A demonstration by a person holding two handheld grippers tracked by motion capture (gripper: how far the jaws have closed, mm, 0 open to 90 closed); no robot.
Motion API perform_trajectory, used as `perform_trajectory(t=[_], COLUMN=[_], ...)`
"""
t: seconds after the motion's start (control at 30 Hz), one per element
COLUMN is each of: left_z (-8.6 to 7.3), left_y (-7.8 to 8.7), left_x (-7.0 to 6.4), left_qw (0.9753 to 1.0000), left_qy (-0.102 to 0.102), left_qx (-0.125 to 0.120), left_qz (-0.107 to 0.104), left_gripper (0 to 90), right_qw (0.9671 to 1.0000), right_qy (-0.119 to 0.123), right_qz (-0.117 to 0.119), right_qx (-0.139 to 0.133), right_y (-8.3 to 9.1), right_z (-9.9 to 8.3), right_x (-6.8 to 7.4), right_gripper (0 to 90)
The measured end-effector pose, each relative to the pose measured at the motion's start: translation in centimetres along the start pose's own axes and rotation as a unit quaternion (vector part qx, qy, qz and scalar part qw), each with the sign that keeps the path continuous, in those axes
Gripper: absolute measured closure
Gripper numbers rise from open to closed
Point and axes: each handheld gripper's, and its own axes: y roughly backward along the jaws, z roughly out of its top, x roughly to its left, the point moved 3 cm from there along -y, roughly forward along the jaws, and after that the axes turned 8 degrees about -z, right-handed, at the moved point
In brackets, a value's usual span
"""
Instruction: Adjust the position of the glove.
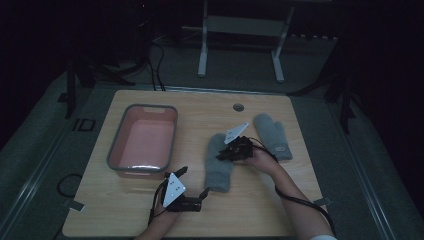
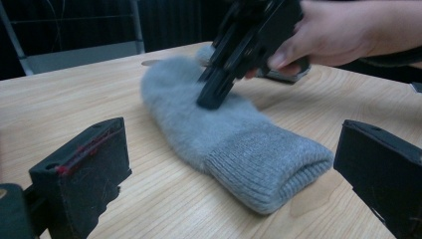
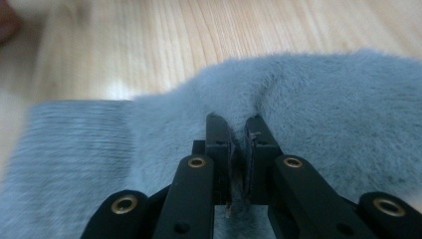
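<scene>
1. A grey mitten (image 1: pixel 218 162) lies flat near the middle of a wooden table (image 1: pixel 135 200), its ribbed cuff toward the person and its fuzzy, rounded body pointing away
2. The right gripper (image 1: pixel 223 155) comes down on the mitten's body, its jaws drawn nearly together with a small fold of the grey fleece pinched between them; the pile puckers into a crease around the tips
3. In the left gripper view the knit cuff (image 2: pixel 271 167) shows fine vertical ribs and a soft oval opening, while the body above it is plush and matted
4. The left gripper (image 1: pixel 192 184) hovers near the table's front edge, just beside the cuff, jaws spread wide and holding nothing
5. A second mitten (image 1: pixel 272 135) rests to the right of the first, a pink-lined bin (image 1: pixel 119 142) to the left
</scene>
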Motion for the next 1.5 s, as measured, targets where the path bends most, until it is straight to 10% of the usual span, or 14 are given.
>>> perform_trajectory(t=[0.17, 0.37, 0.77, 0.9, 0.97, 1.13, 1.23, 1.33, 1.43, 1.5], left_z=[0.0, 0.0, 0.0, 0.0, 0.0, 0.0, 0.0, 0.0, 0.0, 0.0], left_y=[0.0, 0.0, 0.0, 0.0, 0.0, 0.0, 0.0, 0.0, 0.0, 0.0], left_x=[0.0, 0.0, 0.1, 0.1, 0.1, 0.1, 0.1, 0.1, 0.1, 0.1], left_qw=[1.0000, 1.0000, 1.0000, 1.0000, 1.0000, 1.0000, 1.0000, 1.0000, 1.0000, 1.0000], left_qy=[0.001, 0.000, 0.002, 0.003, 0.002, 0.004, 0.003, 0.004, 0.004, 0.005], left_qx=[0.000, 0.000, 0.000, -0.001, 0.000, -0.001, 0.000, 0.000, 0.000, -0.001], left_qz=[-0.001, -0.001, 0.001, 0.001, 0.000, 0.000, 0.001, 0.001, 0.001, 0.001], left_gripper=[1.3, 1.3, 1.3, 1.3, 1.3, 1.3, 1.3, 1.3, 1.3, 1.3], right_qw=[0.9998, 0.9995, 0.9941, 0.9851, 0.9737, 0.9619, 0.9480, 0.9474, 0.9267, 0.9228], right_qy=[-0.009, -0.021, -0.069, -0.116, -0.160, -0.165, -0.172, -0.193, -0.231, -0.241], right_qz=[0.010, -0.021, -0.063, -0.087, -0.114, -0.166, -0.225, -0.216, -0.262, -0.268], right_qx=[-0.014, -0.013, -0.055, -0.093, -0.116, -0.141, -0.146, -0.136, -0.139, -0.136], right_y=[-1.3, -1.1, 3.1, 4.8, 6.4, 8.7, 10.9, 11.6, 12.8, 12.9], right_z=[0.2, 0.5, 0.2, -0.6, -1.3, -2.5, -3.7, -4.4, -6.2, -6.7], right_x=[-0.5, -0.8, -1.1, -1.8, -2.6, -3.4, -4.3, -5.1, -6.5, -6.7], right_gripper=[74.0, 40.4, 24.8, 15.0, 13.7, 13.5, 27.6, 29.7, 35.0, 34.9])
